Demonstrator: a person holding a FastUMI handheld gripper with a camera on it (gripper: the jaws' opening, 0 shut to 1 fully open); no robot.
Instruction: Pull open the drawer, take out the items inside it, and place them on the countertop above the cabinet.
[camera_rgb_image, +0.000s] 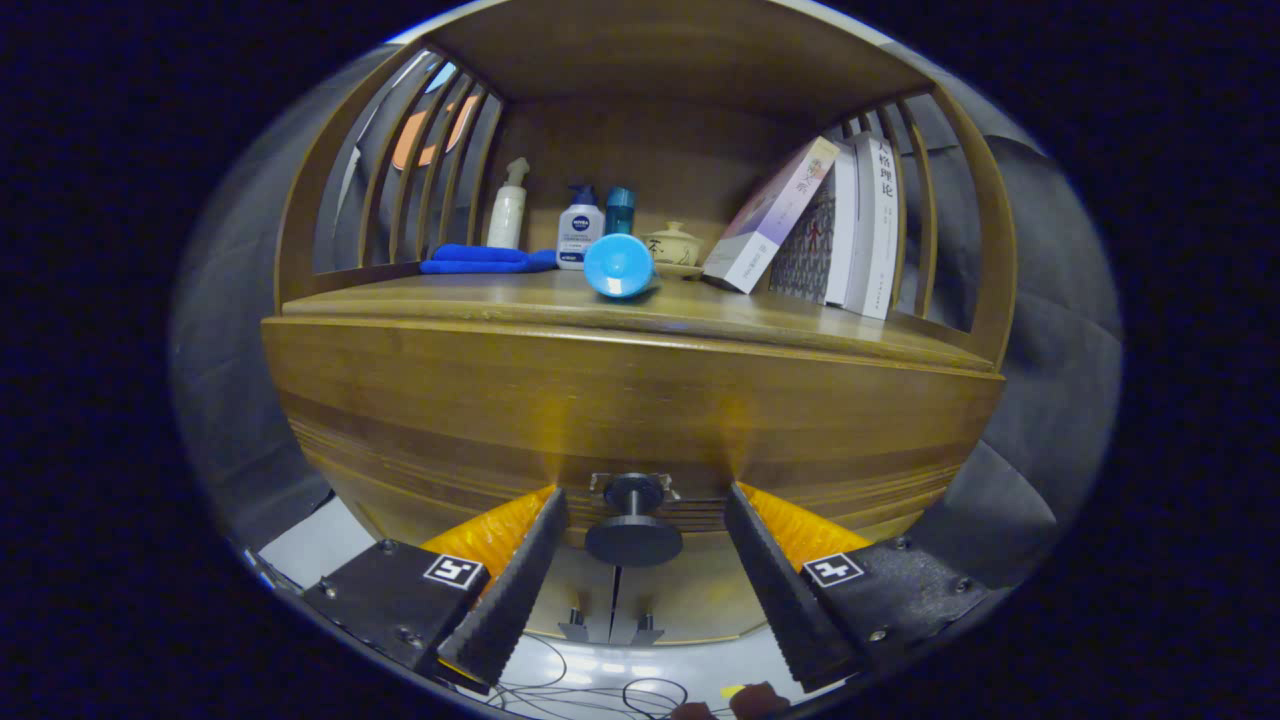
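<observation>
Facing the shut wooden drawer (630, 400), I hold my gripper (640, 520) open, its fingers either side of the round knob (634, 535); any pull should run straight, squeezing squarely on the knob's stem.

A staged home corner set up inside a recording booth. Wooden cabinet (630, 400) of living-room kind, with a slatted-sided open shelf above a drawer front bearing a round dark knob (633, 520). Household things along the countertop (560, 300): leaning books (850, 225), a small lidded ceramic pot (672, 245), a pump bottle (579, 228), a spray bottle (508, 208), a folded blue cloth (485, 259), a blue cup on its side (618, 266). Dark padded cloth walls close around the cabinet. Loose cables (600, 690) on a pale floor below. Gripper (640, 520) fingers spread either side of the knob, not touching it.
</observation>
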